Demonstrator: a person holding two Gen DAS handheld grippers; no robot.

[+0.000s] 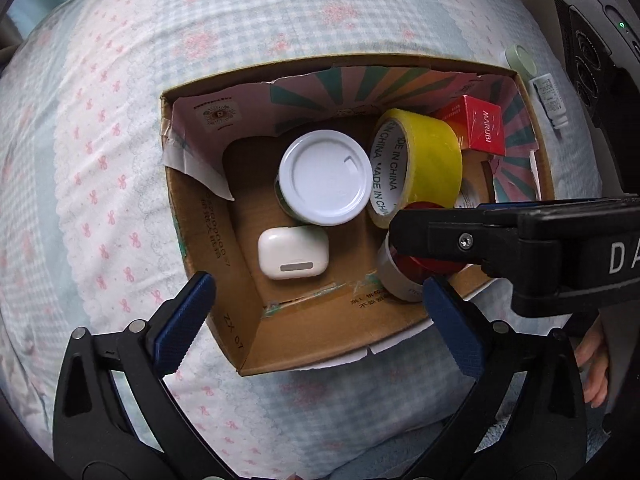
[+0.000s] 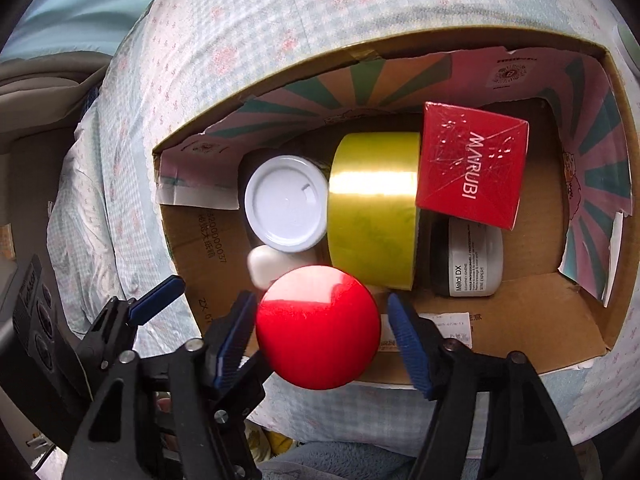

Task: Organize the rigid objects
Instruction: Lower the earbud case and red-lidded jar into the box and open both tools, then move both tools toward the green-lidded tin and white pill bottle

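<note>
My right gripper [image 2: 320, 340] open round red-lidded jar [image 2: 318, 326], pads apart; lift straight out of cardboard box [image 1: 244, 344]. Left gripper [image 1: 316, 312] open, empty.

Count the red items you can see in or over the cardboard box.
2. A red Marubi box leans at the far side beside the yellow tape roll. A red-capped jar sits at the near edge. Others may be hidden beneath.
</note>
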